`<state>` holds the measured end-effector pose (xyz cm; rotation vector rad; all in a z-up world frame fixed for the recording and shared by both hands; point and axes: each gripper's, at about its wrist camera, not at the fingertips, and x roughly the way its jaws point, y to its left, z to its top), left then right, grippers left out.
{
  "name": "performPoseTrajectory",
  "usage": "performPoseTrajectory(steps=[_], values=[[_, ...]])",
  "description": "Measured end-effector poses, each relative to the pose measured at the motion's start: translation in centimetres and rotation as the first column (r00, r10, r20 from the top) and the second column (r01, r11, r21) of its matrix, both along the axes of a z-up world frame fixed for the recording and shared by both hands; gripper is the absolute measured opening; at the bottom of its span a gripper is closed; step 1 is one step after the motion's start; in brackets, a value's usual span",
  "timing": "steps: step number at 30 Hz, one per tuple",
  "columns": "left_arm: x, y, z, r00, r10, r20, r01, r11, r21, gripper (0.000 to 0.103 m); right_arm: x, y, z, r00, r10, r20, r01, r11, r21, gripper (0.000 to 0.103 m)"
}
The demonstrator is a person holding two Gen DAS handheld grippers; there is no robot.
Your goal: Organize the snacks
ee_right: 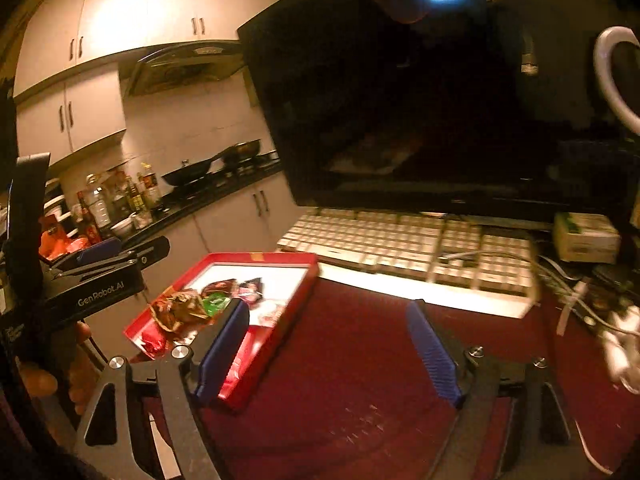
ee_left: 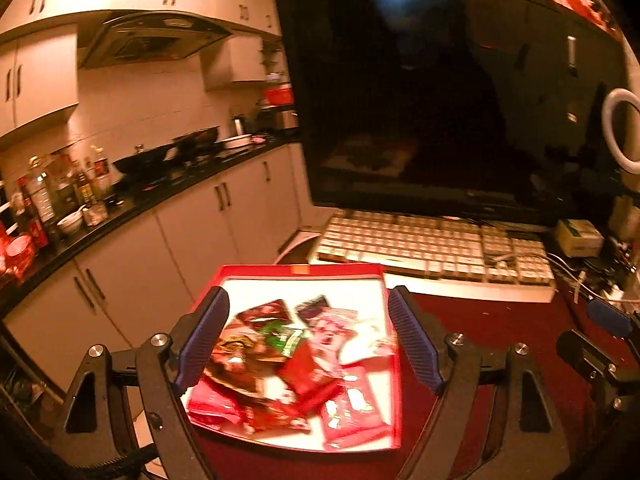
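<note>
Two grippers hang over a dark red table, both spread wide and holding nothing. The left gripper is above the near half of a red tray, its blue pads framing the snacks heaped inside on the tray's white floor. These are a mess of red, brown, pink and green packets, overlapping one another (blurred, so no labels can be read). Whether the pads touch the tray's walls cannot be told.

The right gripper is to the right of the tray, over bare table. Its left pad crosses in front of the tray's near right wall, while its right pad is well clear of it. From this view the snacks lie to the left of the tongs, not between them, and the left gripper's body shows at the tray's far left side.

Beyond the tray lies a pale keyboard, and just behind that stands a dark monitor. Farther left runs a kitchen counter with bottles and pans.
</note>
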<state>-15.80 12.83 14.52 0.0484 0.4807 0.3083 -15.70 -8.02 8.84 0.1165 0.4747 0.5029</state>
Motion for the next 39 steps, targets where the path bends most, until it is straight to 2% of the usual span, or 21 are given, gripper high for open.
performPoseTrajectory(steps=[6, 16, 21, 32, 39], values=[[-0.6, -1.4, -0.2, 0.999, -0.034, 0.004, 0.034, 0.999, 0.005, 0.082, -1.5, -1.9, -0.1, 0.998, -0.062, 0.016, 0.062, 0.998, -0.003, 0.083], [-1.7, -1.0, -1.1, 1.000, -0.017, -0.006, 0.017, 1.000, 0.016, 0.082, -2.9, 0.2, -0.5, 0.999, -0.030, 0.043, 0.030, 1.000, 0.007, 0.083], [-2.1, 0.0, -1.9, 1.000, -0.003, -0.022, 0.004, 1.000, 0.024, 0.082, -2.9, 1.1, -0.8, 1.000, -0.011, 0.023, 0.011, 1.000, 0.028, 0.083], [-2.8, 2.1, -3.4, 0.997, 0.058, -0.047, -0.055, 0.997, 0.045, 0.082, -3.1, 4.0, -1.3, 0.999, 0.039, 0.010, -0.039, 0.999, 0.001, 0.083], [-3.2, 3.1, -4.0, 0.994, 0.082, -0.076, -0.082, 0.997, -0.007, 0.082, -2.6, 4.6, -1.7, 0.999, 0.052, -0.004, -0.052, 0.999, 0.000, 0.083]])
